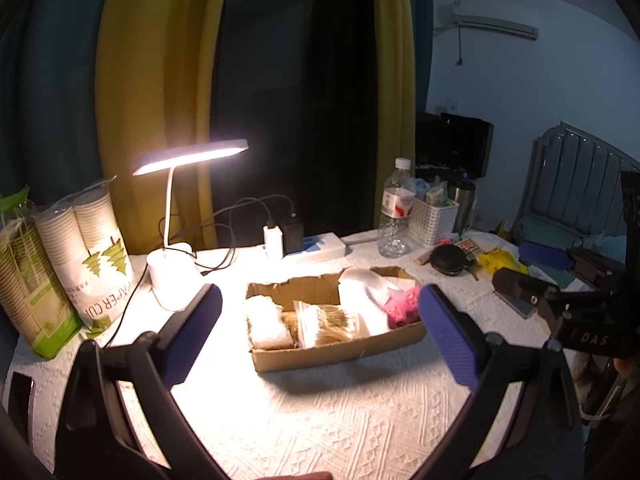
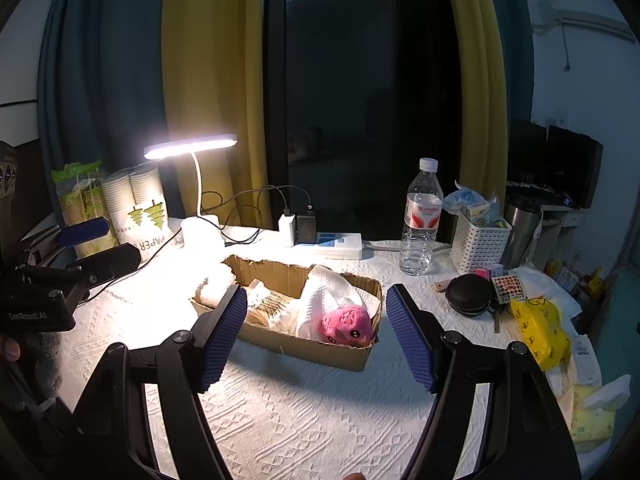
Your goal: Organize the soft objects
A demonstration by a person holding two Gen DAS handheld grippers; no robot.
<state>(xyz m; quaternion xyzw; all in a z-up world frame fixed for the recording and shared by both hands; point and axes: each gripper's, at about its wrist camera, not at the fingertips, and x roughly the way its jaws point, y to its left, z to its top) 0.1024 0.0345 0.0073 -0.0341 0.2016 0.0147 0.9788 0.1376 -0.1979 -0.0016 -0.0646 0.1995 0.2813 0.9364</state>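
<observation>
A shallow cardboard box (image 1: 340, 354) (image 2: 308, 350) lies on the white table. It holds a pink plush toy (image 1: 402, 307) (image 2: 347, 325), a white cloth (image 1: 362, 300) (image 2: 328, 294), a clear bag of brown sticks (image 1: 328, 322) (image 2: 268, 306) and a white fluffy pad (image 1: 266, 320). My left gripper (image 1: 320, 336) is open and empty, in front of the box. My right gripper (image 2: 318, 338) is open and empty, also in front of the box, nearer the plush. Each gripper shows at the edge of the other's view.
A lit desk lamp (image 1: 192, 156) (image 2: 190, 146), paper cup packs (image 1: 96, 252) (image 2: 140, 208), a power strip (image 1: 316, 246) (image 2: 332, 242), a water bottle (image 1: 396, 208) (image 2: 422, 216), a white basket (image 1: 434, 218) (image 2: 480, 244), a black round case (image 1: 448, 260) (image 2: 472, 294) and yellow tissue packs (image 2: 540, 332) stand around the box.
</observation>
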